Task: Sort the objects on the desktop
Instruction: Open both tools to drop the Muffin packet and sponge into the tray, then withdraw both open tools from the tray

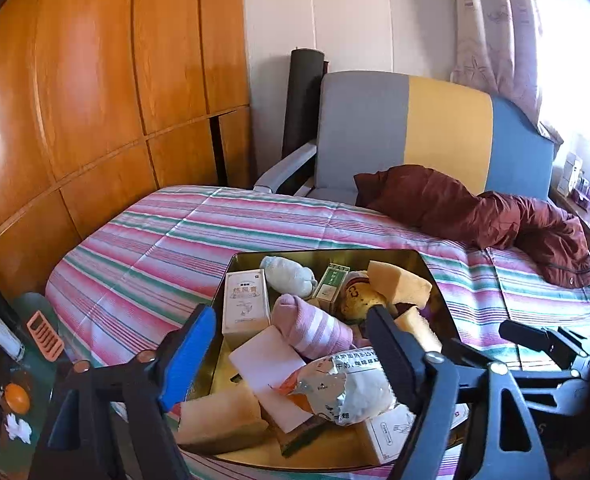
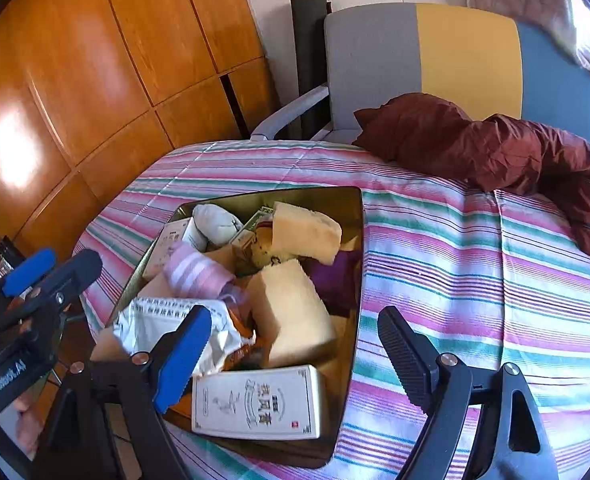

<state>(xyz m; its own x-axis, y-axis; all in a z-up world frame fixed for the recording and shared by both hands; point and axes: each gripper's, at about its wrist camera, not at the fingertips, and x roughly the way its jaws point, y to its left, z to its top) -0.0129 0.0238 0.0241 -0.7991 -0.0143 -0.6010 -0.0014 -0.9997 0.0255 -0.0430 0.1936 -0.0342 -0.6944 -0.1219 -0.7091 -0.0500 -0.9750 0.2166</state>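
Two handheld grippers are hovering over a gold metal tray [image 1: 435, 276] lying on a bed with a pink, green and white striped cover [image 1: 167, 240].

Nearest in the left wrist view, the left gripper [image 1: 291, 354] is standing partly open with nothing pinched between its blue and black fingers. Directly under the gap between them are lying a crumpled silver foil packet [image 1: 347, 388], a flat white card [image 1: 271, 364] and a tan sponge block [image 1: 219, 416], all at the near end of the tray. Just beyond its fingertips a pink-and-white striped sock roll [image 1: 315, 326] is resting mid-tray. Farther in are standing a tall white printed box [image 1: 245, 304], a white sock ball [image 1: 287, 276], a small green-and-white box [image 1: 331, 282] and a second sponge [image 1: 399, 282] against the far right side.

In the right wrist view, the right gripper [image 2: 295, 350] is also standing wide open and holding nothing. Its blue finger is hanging over the tray's near end beside a white printed box [image 2: 255, 402] lying flat; its black finger is hanging outside the tray's right rim, above the striped cover. A large sponge block [image 2: 291, 312] is sitting between and just past the fingertips.

At the far edge of the bed, a crumpled dark red jacket [image 1: 487, 212] is lying, and behind it is standing a grey, yellow and blue chair [image 1: 415, 128].
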